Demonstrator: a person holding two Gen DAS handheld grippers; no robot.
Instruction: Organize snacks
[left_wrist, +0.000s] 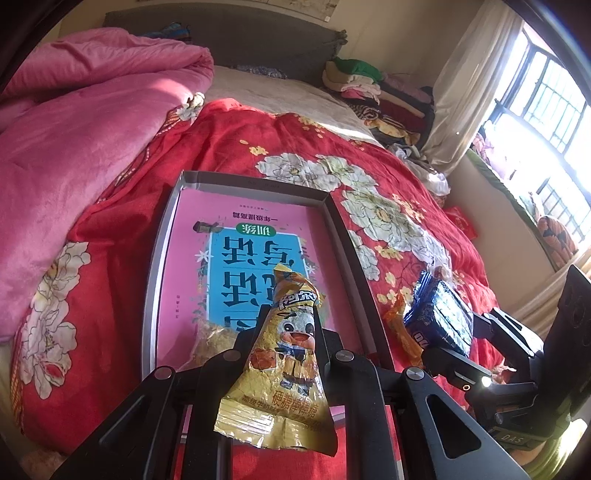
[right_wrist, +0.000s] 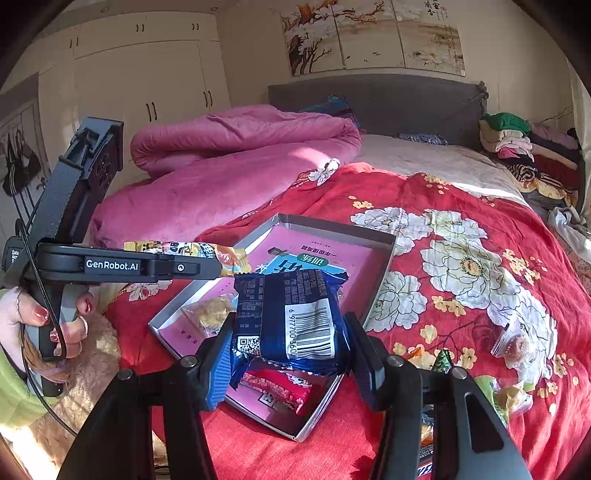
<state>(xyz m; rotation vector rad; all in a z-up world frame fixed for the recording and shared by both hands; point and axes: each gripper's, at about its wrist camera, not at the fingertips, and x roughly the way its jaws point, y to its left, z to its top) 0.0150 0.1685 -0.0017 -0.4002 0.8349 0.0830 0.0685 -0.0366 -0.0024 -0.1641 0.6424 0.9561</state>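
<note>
My left gripper (left_wrist: 290, 325) is shut on a yellow candy packet (left_wrist: 284, 369) with a cartoon figure. It holds the packet over a shallow grey box (left_wrist: 162, 236) whose floor is covered by a pink book (left_wrist: 184, 258). My right gripper (right_wrist: 291, 350) is shut on a dark blue biscuit packet (right_wrist: 291, 314), barcode up, above the box's near end (right_wrist: 321, 413). In the box lie a red packet (right_wrist: 277, 387) and a clear bag of yellow snack (right_wrist: 210, 310). The right wrist view shows the left gripper (right_wrist: 218, 267) from the side with the yellow packet (right_wrist: 229, 256).
The box rests on a red flowered bedspread (right_wrist: 443, 192). Loose snacks lie to its right: a small clear bag (right_wrist: 513, 343) and a yellow-green packet (right_wrist: 509, 395). A pink quilt (right_wrist: 221, 166) is heaped at the left and folded clothes (right_wrist: 524, 147) at the far right. A hand (right_wrist: 55, 325) grips the left tool.
</note>
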